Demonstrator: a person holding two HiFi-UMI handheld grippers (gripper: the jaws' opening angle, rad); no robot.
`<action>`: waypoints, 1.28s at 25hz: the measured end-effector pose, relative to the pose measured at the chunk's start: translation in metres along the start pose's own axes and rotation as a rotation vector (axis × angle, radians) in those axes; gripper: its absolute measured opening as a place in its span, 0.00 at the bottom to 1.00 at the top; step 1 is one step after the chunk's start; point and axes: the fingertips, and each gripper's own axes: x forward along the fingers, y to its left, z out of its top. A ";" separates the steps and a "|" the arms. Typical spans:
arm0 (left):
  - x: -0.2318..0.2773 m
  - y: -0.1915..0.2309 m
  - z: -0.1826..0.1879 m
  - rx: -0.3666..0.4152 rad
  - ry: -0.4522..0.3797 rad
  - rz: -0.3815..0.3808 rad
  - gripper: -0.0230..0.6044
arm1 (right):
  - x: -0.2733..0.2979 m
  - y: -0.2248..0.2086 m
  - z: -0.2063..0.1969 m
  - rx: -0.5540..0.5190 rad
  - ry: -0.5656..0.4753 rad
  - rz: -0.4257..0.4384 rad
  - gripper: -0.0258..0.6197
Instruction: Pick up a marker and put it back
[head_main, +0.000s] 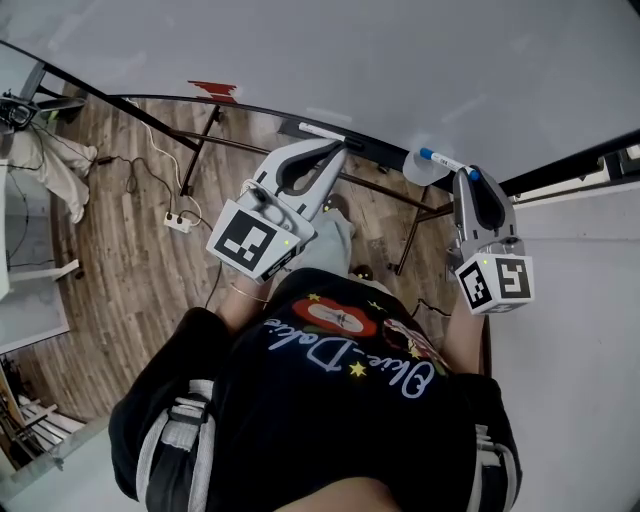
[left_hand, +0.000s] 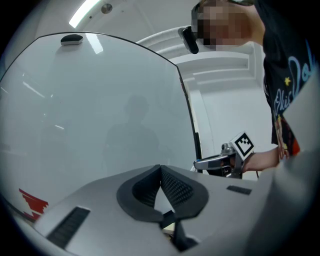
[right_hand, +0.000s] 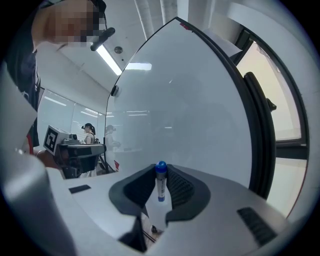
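Far left, under the whiteboard (head_main: 400, 60): wooden floor (head_main: 120, 270) with a white power strip (head_main: 180, 222) and loose cables. Near the whiteboard's lower left corner, a red mark (head_main: 212, 90).

Next, the left hand-held gripper (head_main: 338, 148), marker cube toward the person (head_main: 330, 400), tips up at the black ledge (head_main: 250, 118) along the whiteboard's bottom edge. Clenched: in the left gripper view, dark pads (left_hand: 172, 187) meeting at their tips, nothing between them, only the blank white surface ahead. Just beside those tips, lying along the ledge, what looks like a second marker (head_main: 322, 132), white.

Further right, the right hand-held gripper (head_main: 466, 175), also aimed at the whiteboard, nearer its lower right corner and well apart from the left one. Grasping the marker (head_main: 447, 162): white barrel, blue cap, pinched crosswise near the jaw tips. In the right gripper view, marker (right_hand: 160, 182) standing upright between the pads, blue cap at the top, clear of the ledge, held in the air just in front of the whiteboard's bottom edge. To the right of it in that view, the whiteboard's black side frame (right_hand: 260, 130).
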 end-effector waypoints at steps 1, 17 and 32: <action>0.000 0.001 0.001 0.000 0.003 0.004 0.04 | 0.001 -0.001 -0.002 0.003 0.004 0.000 0.14; 0.005 0.005 0.002 0.002 0.000 0.021 0.04 | 0.019 -0.007 -0.028 0.006 0.062 0.016 0.14; 0.006 0.010 -0.002 -0.003 0.010 0.043 0.04 | 0.031 -0.005 -0.045 0.001 0.101 0.041 0.14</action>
